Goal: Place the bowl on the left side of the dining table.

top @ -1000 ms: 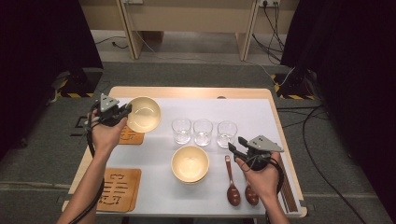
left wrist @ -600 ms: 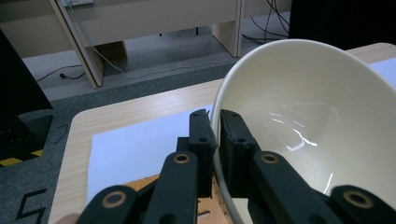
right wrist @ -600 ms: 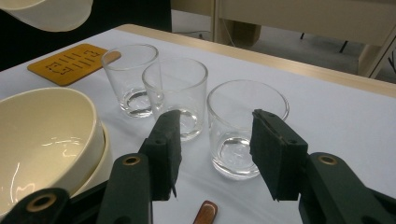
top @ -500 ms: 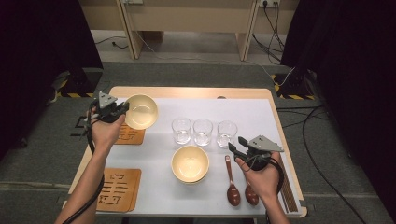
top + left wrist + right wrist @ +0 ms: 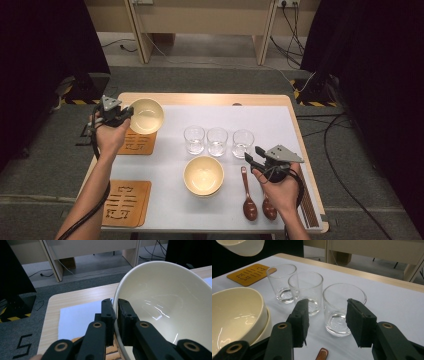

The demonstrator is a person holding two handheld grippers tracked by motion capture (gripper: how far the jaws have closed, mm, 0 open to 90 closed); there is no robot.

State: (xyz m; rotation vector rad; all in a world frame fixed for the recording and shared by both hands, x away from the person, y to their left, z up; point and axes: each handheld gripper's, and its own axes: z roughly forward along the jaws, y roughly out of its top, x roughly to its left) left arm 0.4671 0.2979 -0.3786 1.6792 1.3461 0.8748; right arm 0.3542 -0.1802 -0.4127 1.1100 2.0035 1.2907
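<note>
Cream bowl (image 5: 146,115), pinched by its rim in the left gripper (image 5: 120,114), hung above the far mat (image 5: 137,142), awaiting a gentle lowering.

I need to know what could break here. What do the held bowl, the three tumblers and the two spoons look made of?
The bowl in the left gripper looks like glazed ceramic or glossy melamine: cream, with sharp light streaks inside. The tumblers look like clear glass: see-through walls, thick bases. The spoons look like dark wood or brown plastic, slightly shiny; I cannot tell which.
</note>
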